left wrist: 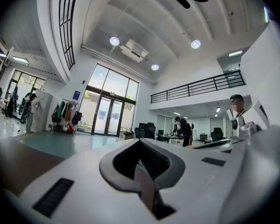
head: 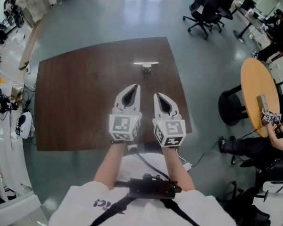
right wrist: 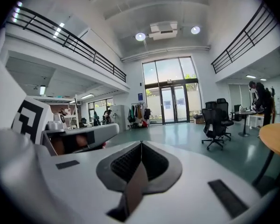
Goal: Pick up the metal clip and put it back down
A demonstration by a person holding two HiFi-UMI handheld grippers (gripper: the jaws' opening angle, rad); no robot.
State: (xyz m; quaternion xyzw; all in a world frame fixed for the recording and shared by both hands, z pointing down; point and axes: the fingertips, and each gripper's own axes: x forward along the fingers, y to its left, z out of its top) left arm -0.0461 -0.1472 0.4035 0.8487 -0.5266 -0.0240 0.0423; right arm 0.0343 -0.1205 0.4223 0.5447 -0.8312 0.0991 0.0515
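Over the near half of the brown table (head: 70,102), I hold the left gripper (head: 136,87) and the right gripper (head: 158,97) side by side, each with its jaws pressed together on nothing. The metal clip (head: 146,67) lies well beyond them, near the far edge. Bare tabletop stretches between and off to the left.

1 metal clip (head: 145,66), 2 tools: L tool (head: 136,88), R tool (head: 157,96); 1 wood tbl (head: 70,102).

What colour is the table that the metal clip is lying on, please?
The table is dark brown, with a wood-like finish; the head view shows it best.
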